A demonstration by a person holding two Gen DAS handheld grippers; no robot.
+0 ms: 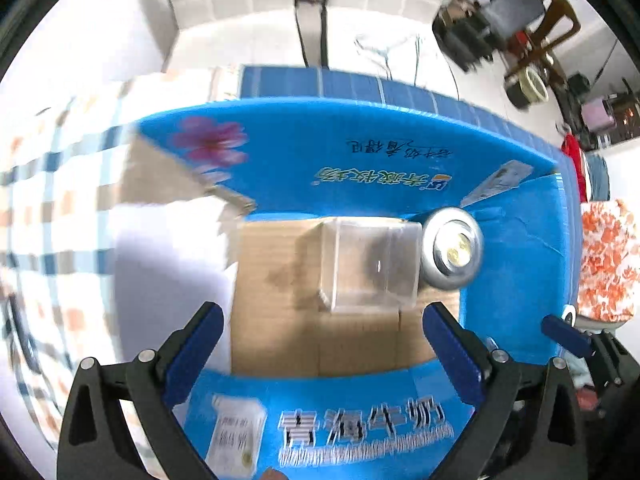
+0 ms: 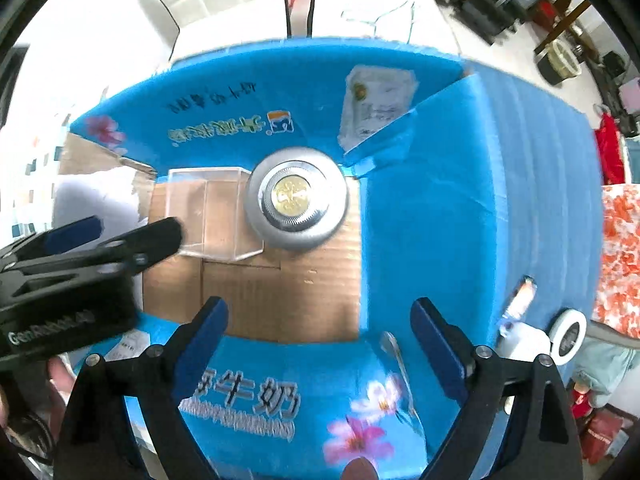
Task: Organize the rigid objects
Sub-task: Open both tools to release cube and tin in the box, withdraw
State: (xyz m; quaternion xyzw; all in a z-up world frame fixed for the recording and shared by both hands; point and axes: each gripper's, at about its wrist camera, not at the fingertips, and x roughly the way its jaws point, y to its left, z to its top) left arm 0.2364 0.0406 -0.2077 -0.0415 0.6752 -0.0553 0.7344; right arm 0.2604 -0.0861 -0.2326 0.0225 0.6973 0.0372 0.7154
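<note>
The left claw (image 1: 320, 336) hangs spread wide above the open blue carton (image 1: 516, 264), nothing between its blue pads. On the carton's brown cardboard floor (image 1: 276, 320) sits a clear plastic box (image 1: 370, 266), apparently upright though motion blur softens its edges. Just right of it, touching or nearly so, lies the round silver puck light (image 2: 296, 204). The right claw (image 2: 320, 330) is likewise spread and empty over the carton.
</note>
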